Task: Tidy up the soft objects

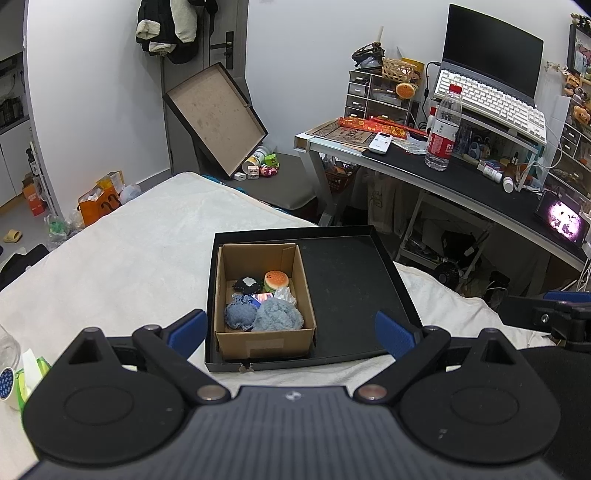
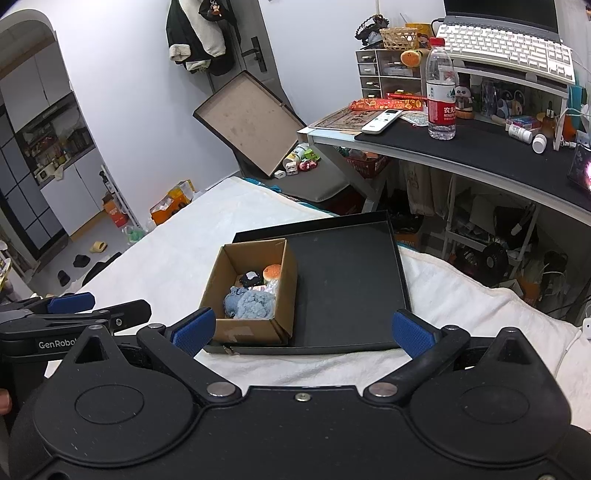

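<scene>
Hovering above bed (image 1: 110, 258), left claw (image 1: 291, 332) and right claw (image 2: 303, 328) both spread wide, empty. Soft objects (image 1: 269, 306) piled in cardboard box (image 1: 264, 341) on black tray (image 1: 351, 288); lower items half hidden, hard to identify.

We see a small bedroom with pale bluish-white walls (image 1: 96, 92) under even indoor light. At upper centre of the frame, dark and cream jackets (image 1: 170, 26) hang on a grey door (image 1: 225, 33) with a black lever handle. A white fleece-covered bed (image 1: 122, 236) fills the middle. At right, a black-topped desk with white metal legs (image 1: 458, 173) carries a clear plastic water bottle with a red label (image 1: 443, 129), a white keyboard (image 1: 491, 99) and a dark monitor (image 1: 491, 48). At left of the frame, an arched doorway (image 2: 33, 122) opens onto shelving, and orange paper bags (image 1: 99, 201) sit on the grey floor (image 1: 18, 218).
</scene>
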The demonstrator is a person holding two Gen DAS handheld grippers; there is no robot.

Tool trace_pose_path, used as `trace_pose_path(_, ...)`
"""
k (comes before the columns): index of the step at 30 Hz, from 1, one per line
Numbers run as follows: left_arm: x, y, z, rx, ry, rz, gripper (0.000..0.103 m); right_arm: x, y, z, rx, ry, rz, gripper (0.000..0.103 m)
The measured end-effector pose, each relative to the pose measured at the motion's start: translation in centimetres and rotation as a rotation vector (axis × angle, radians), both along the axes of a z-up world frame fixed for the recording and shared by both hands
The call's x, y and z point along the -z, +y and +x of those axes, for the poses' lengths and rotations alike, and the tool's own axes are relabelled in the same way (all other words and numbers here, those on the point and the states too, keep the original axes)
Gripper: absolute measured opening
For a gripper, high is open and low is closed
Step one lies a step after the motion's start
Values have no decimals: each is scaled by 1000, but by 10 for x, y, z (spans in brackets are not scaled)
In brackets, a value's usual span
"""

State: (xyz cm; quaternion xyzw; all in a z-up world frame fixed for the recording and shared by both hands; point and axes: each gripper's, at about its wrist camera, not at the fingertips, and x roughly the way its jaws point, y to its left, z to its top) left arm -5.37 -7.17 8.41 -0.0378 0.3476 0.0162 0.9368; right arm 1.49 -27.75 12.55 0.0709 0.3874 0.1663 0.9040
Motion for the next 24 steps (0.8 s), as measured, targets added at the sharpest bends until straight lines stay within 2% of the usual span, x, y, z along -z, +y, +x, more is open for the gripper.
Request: trace_pose_path(24, 2, 4, 2, -4, 4, 11, 97, 1, 0, -1, 3, 3, -1, 103)
